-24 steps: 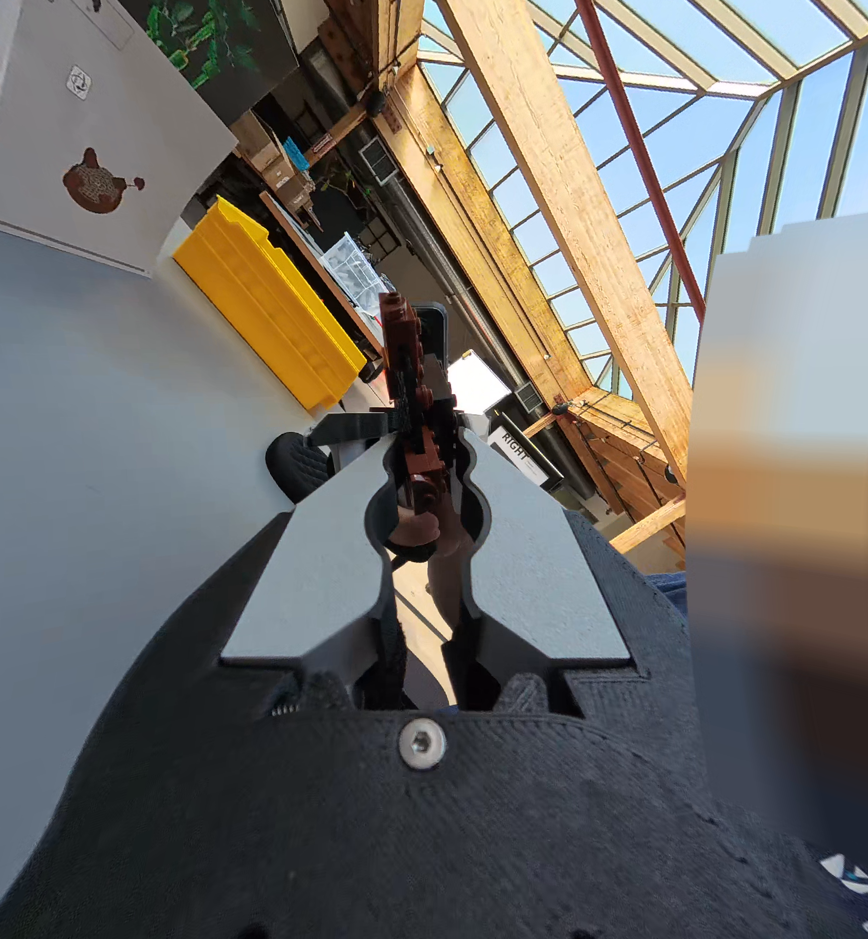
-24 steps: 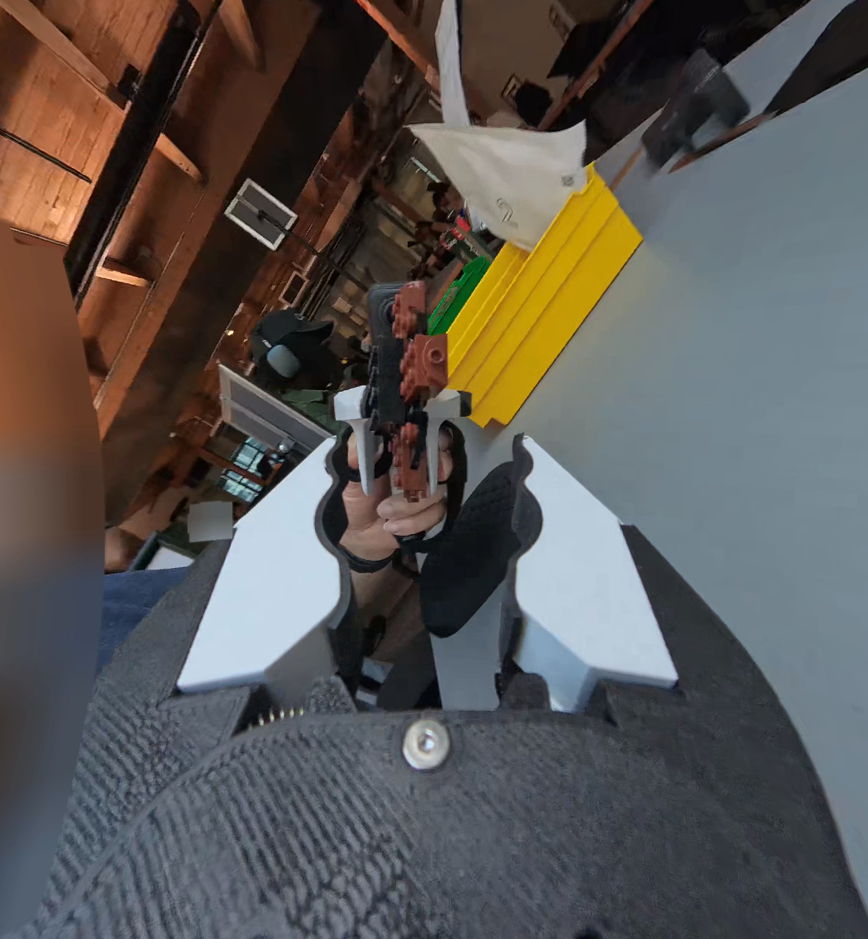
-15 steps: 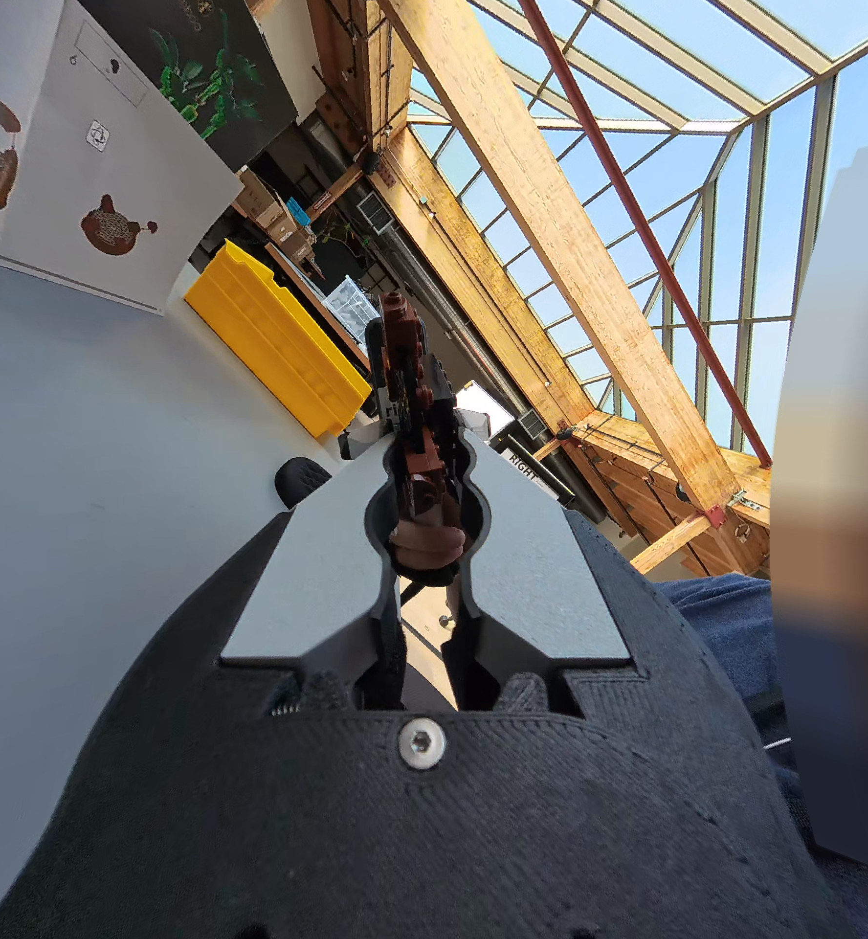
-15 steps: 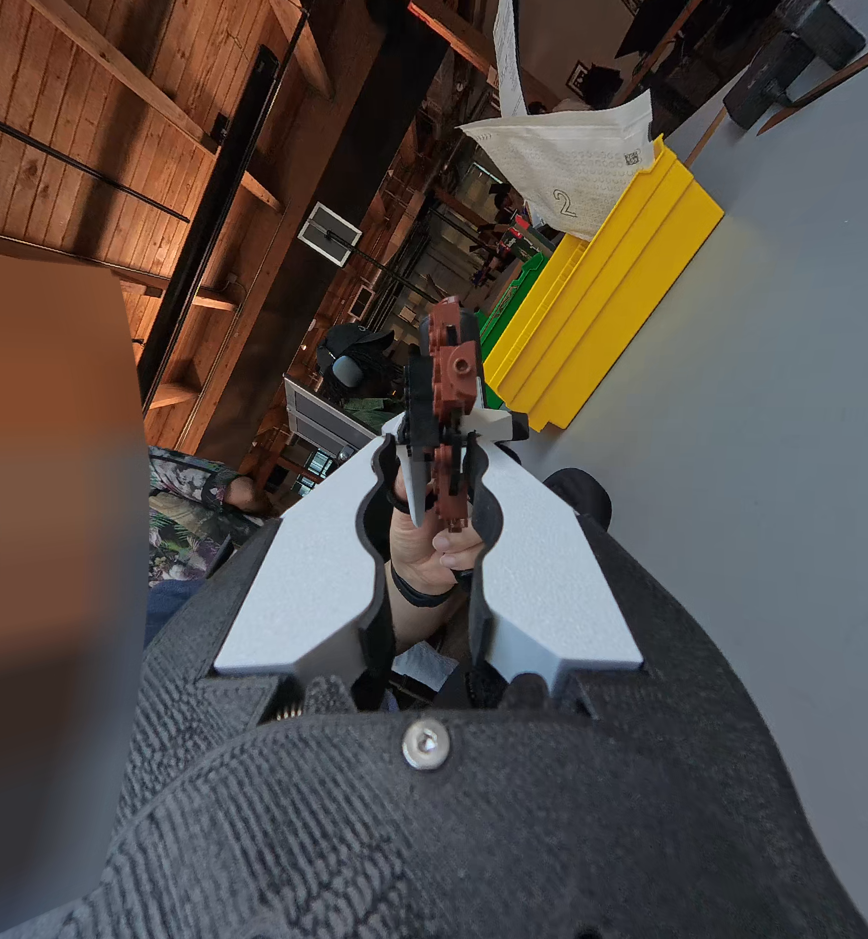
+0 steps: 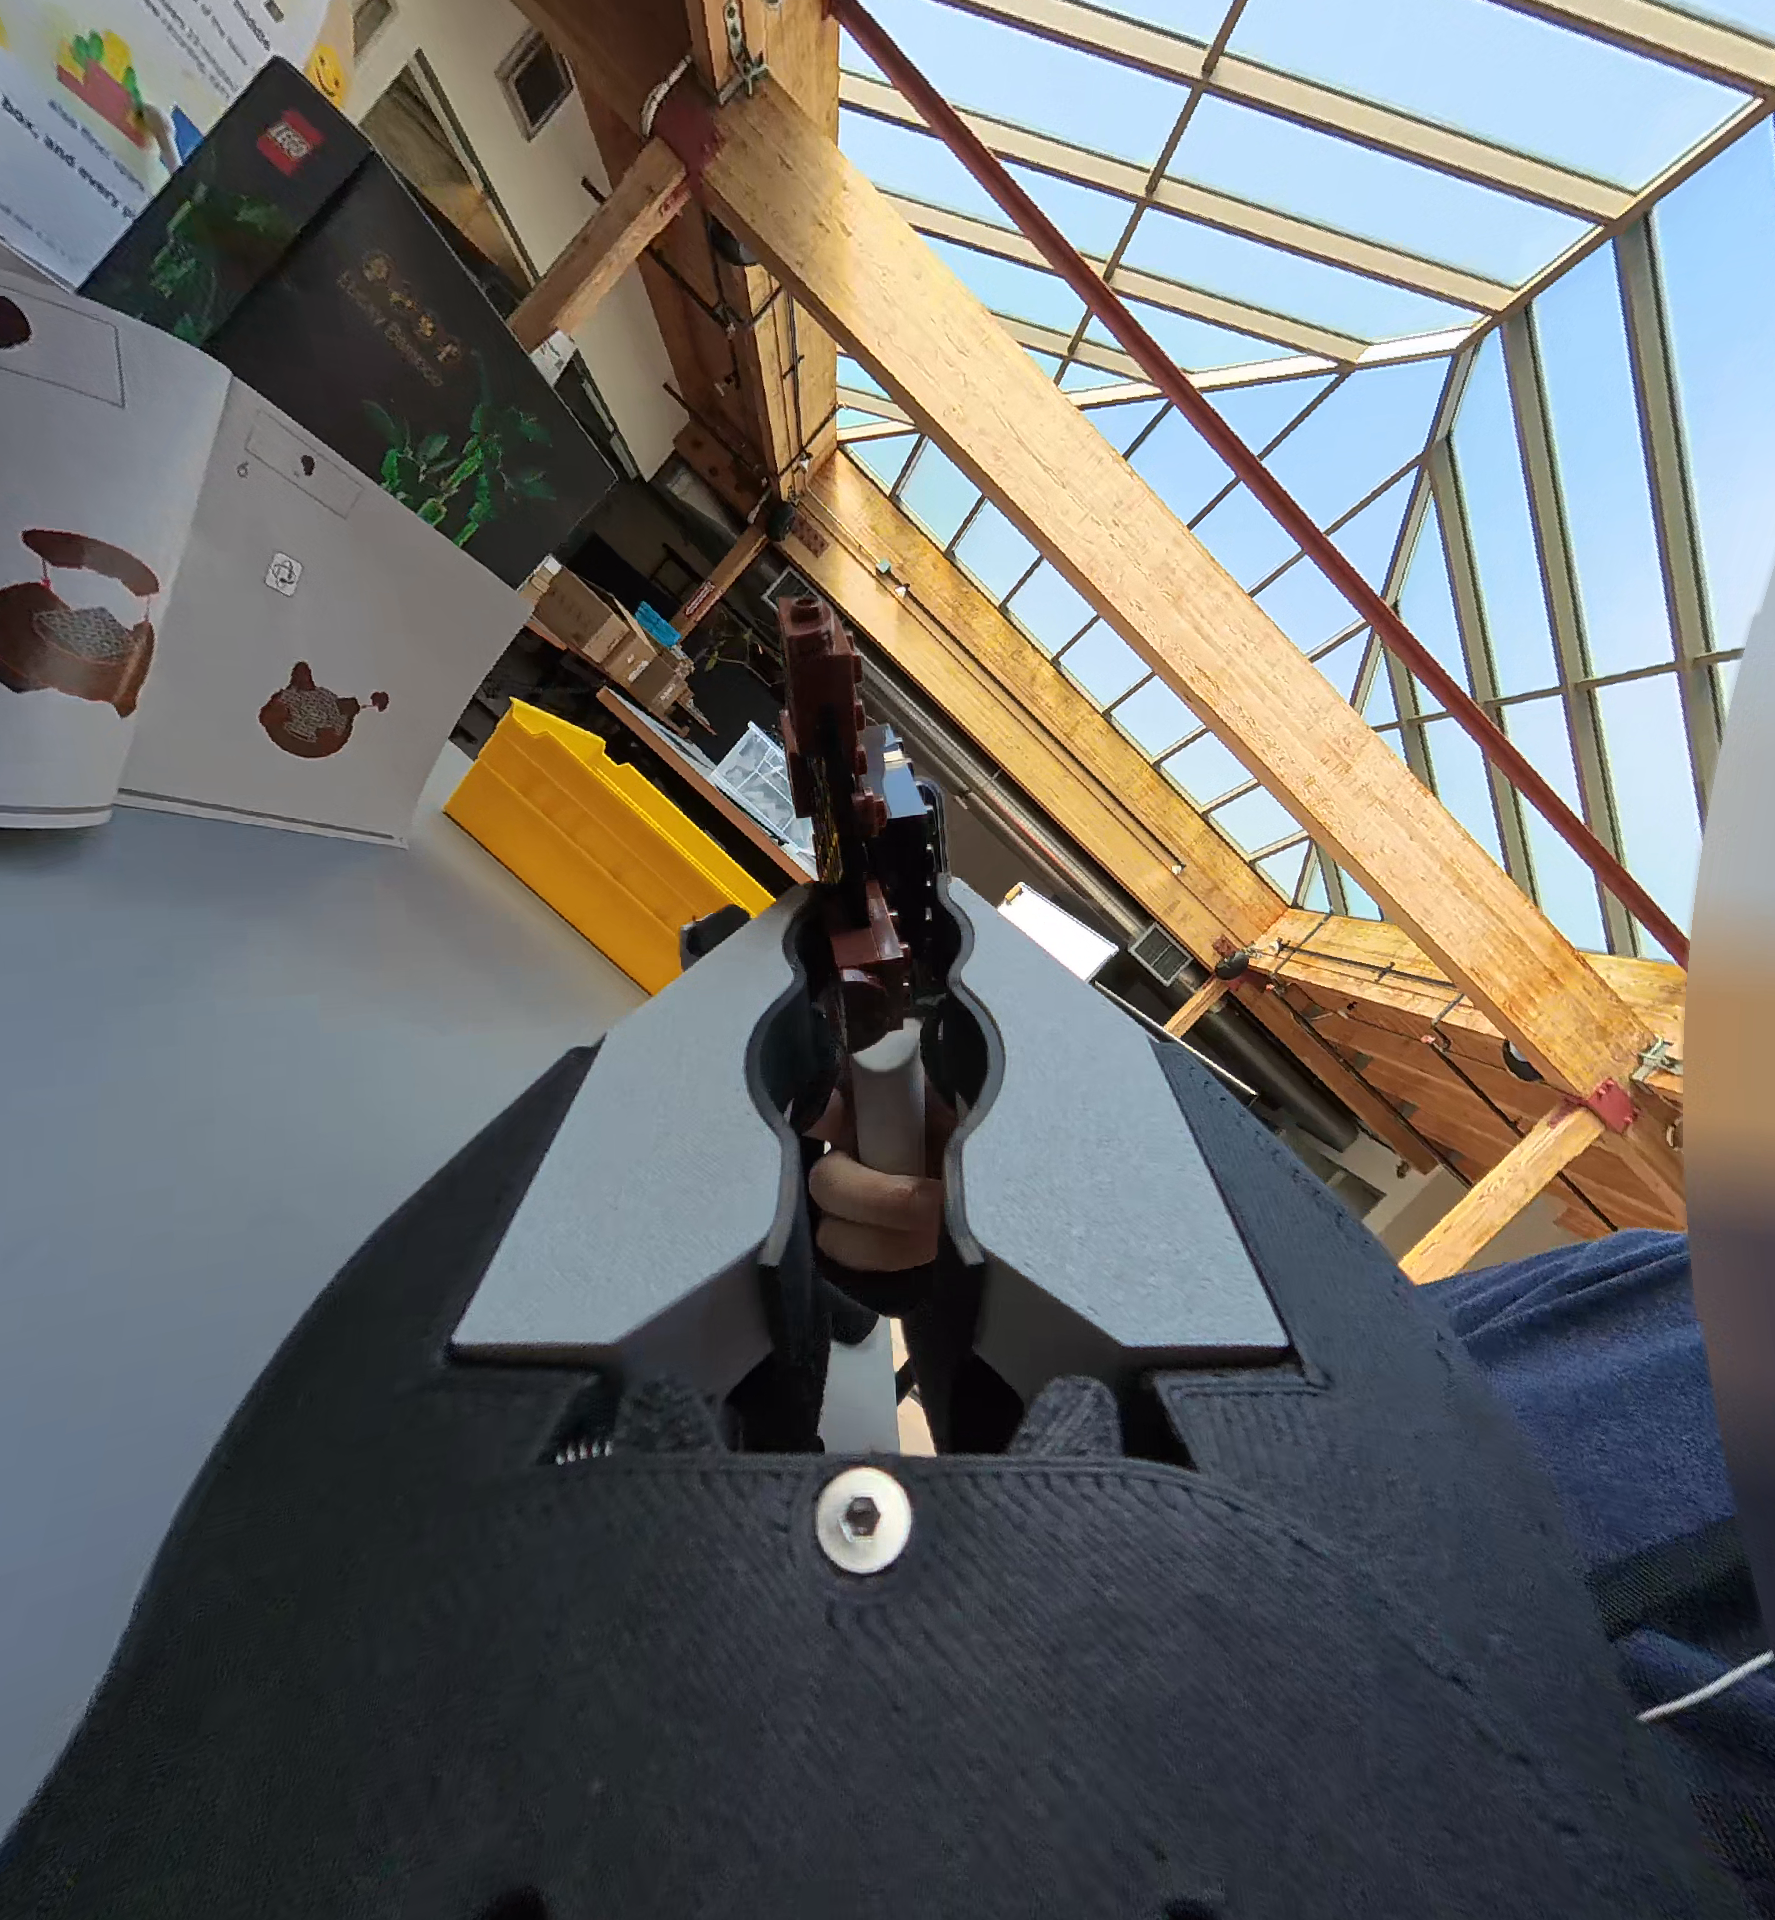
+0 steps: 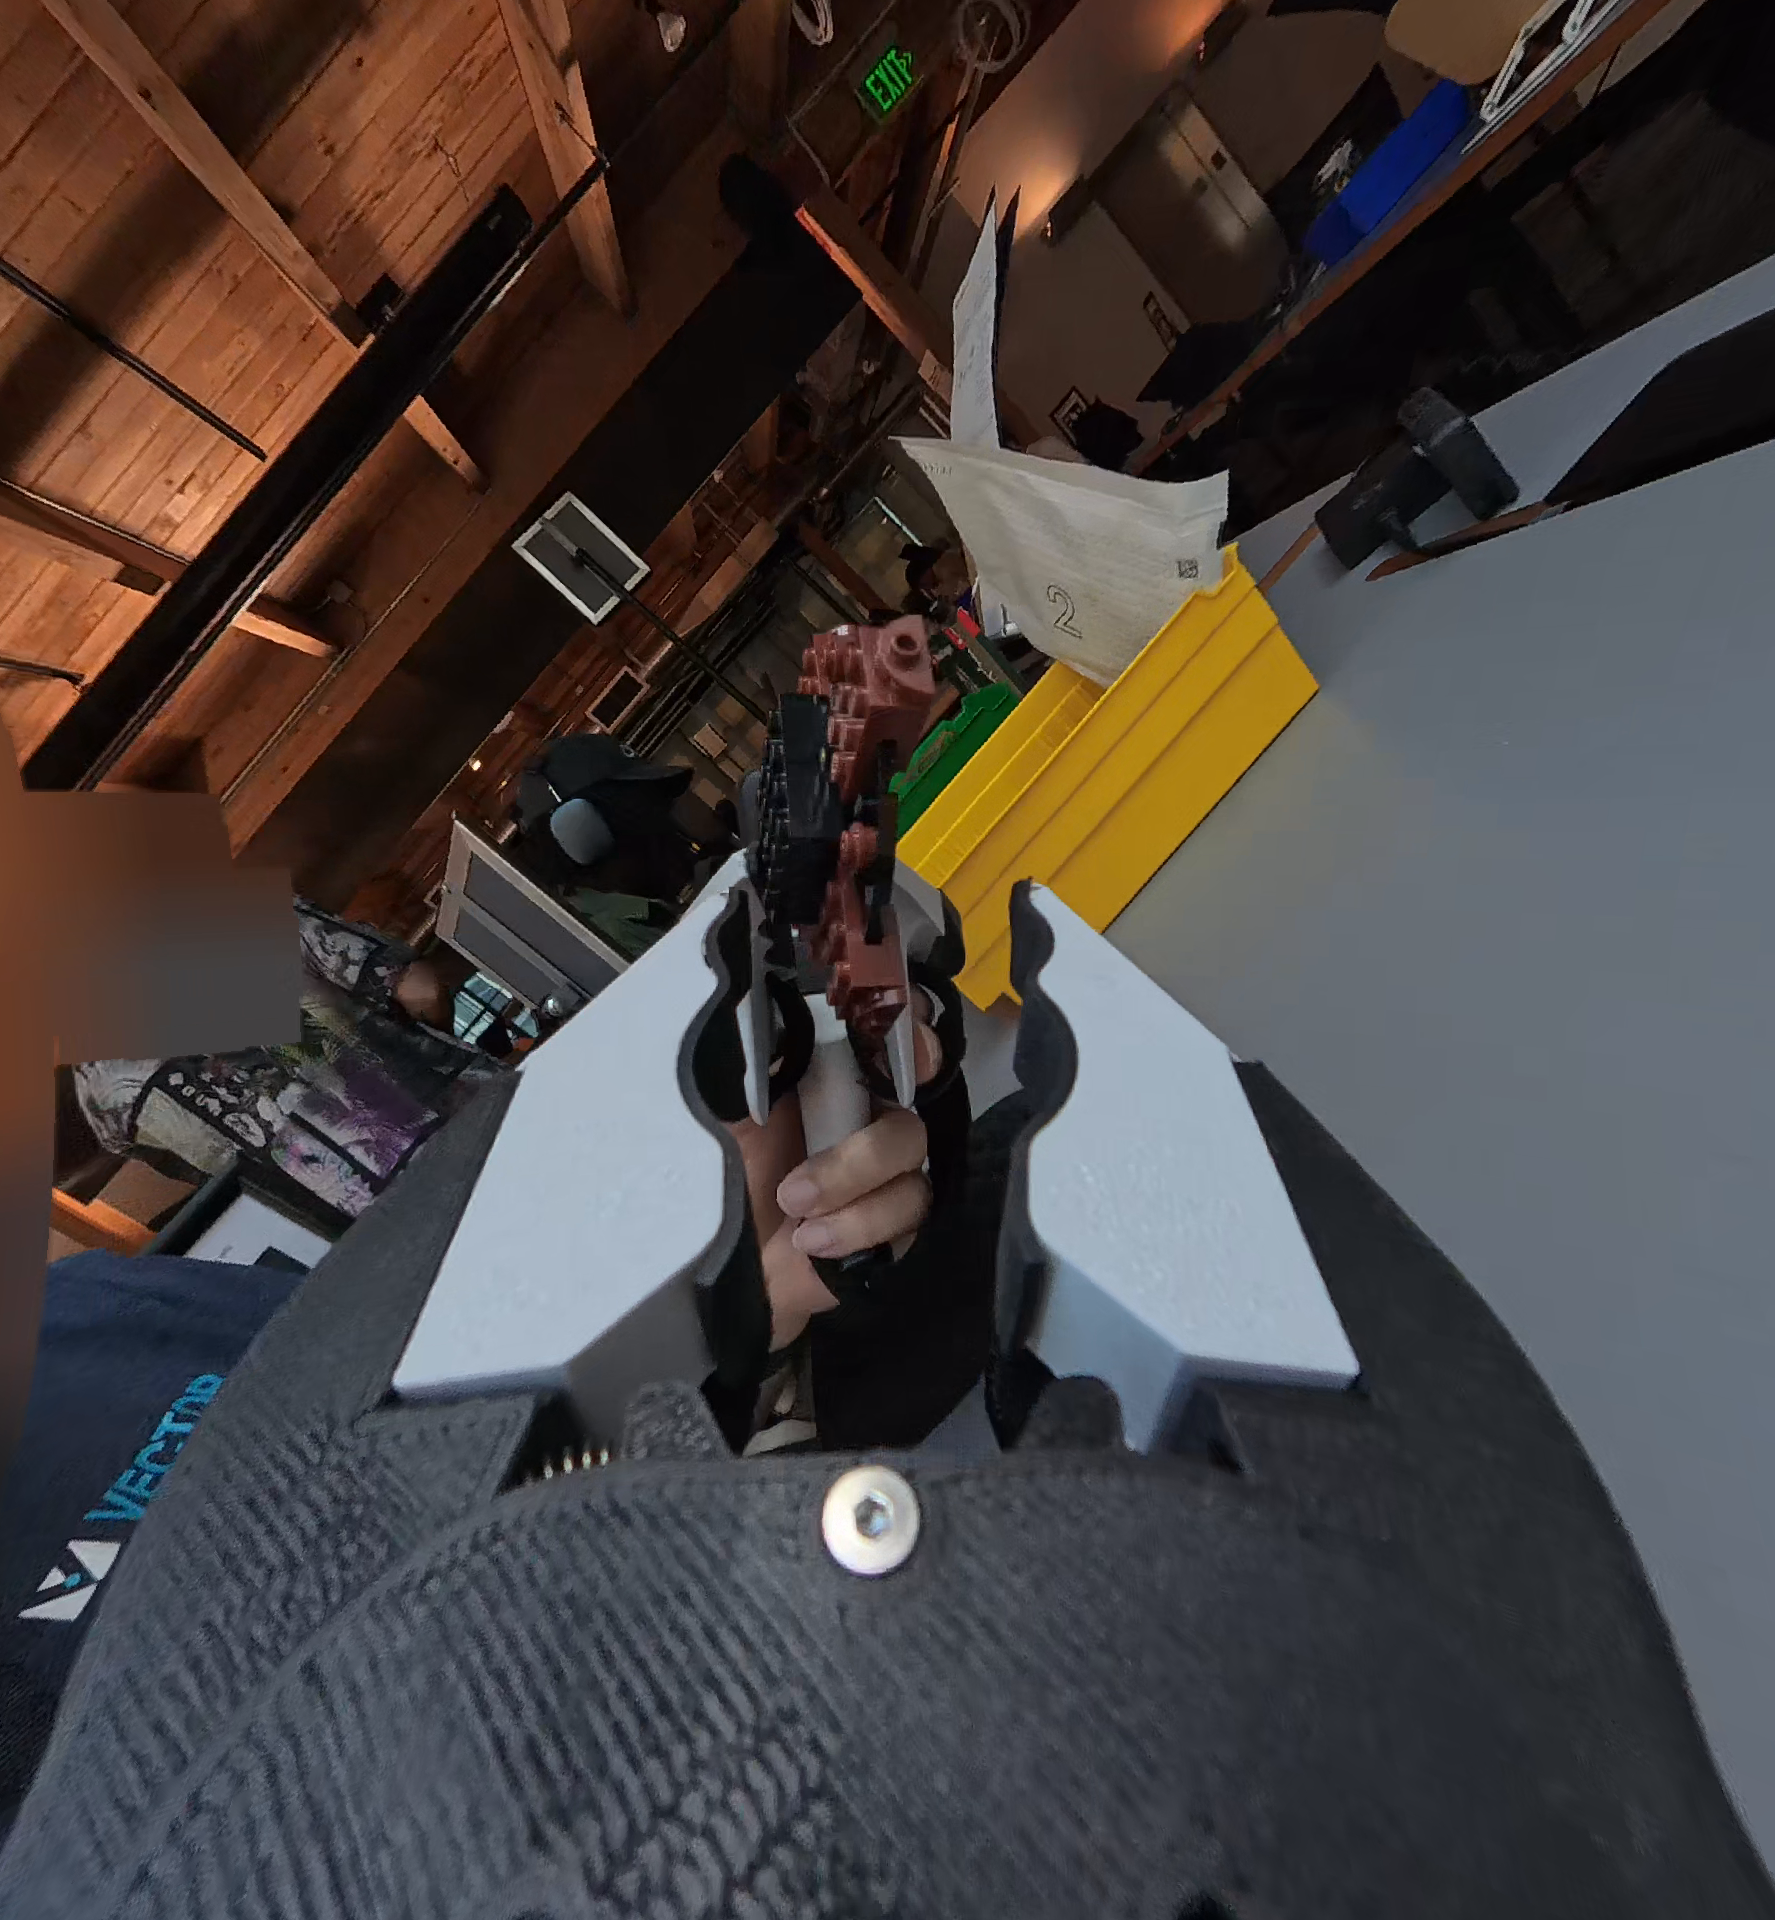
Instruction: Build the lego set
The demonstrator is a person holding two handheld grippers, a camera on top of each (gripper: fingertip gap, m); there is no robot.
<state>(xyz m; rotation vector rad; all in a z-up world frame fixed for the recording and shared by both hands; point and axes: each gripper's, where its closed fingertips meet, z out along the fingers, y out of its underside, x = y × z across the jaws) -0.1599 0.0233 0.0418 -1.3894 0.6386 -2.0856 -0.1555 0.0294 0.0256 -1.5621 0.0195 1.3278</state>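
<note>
Two grippers meet nose to nose around one lego assembly (image 5: 841, 821), a flat slab of reddish-brown and black pieces held up in the air above the grey table (image 5: 187, 1039). In the left wrist view the left gripper (image 5: 875, 925) has its fingers drawn in close on the lower end of the slab, gripping it edge-on, so that the slab's long axis runs away from the camera and upward, its brown tip pointing toward the timber beams and skylight. In the right wrist view the right gripper (image 6: 867, 914) stands with a wide gap between its fingers and grips nothing; the lego assembly (image 6: 841, 821) rises between and beyond them, clamped by the other tool's pale grey fingers (image 6: 904, 1049), with a hand (image 6: 841, 1216) wrapped around that tool's handle below. Here the black studded face lies to the left and the brown layers to the right, the top stud aimed toward a white paper bag (image 6: 1080, 540) sitting in a yellow bin (image 6: 1101, 790). An open instruction booklet (image 5: 135, 582) stands on the table to the left, with a dark box (image 5: 363, 312) behind it.
</note>
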